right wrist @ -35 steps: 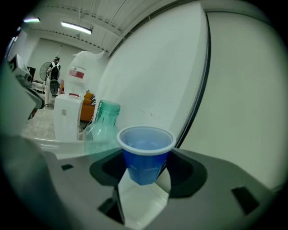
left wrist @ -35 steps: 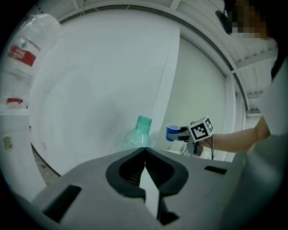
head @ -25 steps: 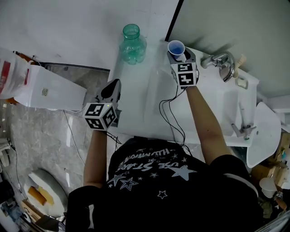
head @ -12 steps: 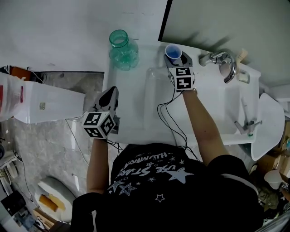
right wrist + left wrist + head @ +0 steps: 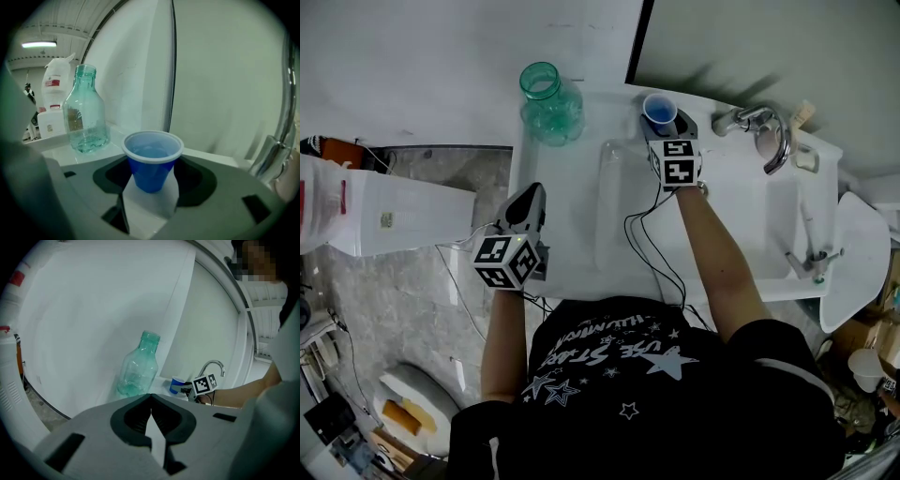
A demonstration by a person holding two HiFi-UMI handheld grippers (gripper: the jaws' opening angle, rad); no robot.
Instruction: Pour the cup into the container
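A small blue cup (image 5: 660, 107) with liquid in it stands between the jaws of my right gripper (image 5: 662, 116) at the back of the white counter (image 5: 572, 225), and the jaws are shut on its sides. In the right gripper view the blue cup (image 5: 152, 159) fills the middle, upright. The container is a clear green glass bottle (image 5: 549, 101) with an open mouth, standing to the cup's left. The same bottle (image 5: 86, 117) shows left of the cup. My left gripper (image 5: 531, 193) hovers shut and empty at the counter's left edge, pointing toward the bottle (image 5: 138, 371).
A chrome faucet (image 5: 766, 131) and a sink basin (image 5: 792, 220) lie right of the cup. A white box (image 5: 389, 214) stands on the floor to the left. Black cables (image 5: 652, 246) trail over the counter toward the person.
The head camera has shifted a little, so the scene sits lower and more to the left. Both grippers keep about the same places; the cup stays in the right jaws.
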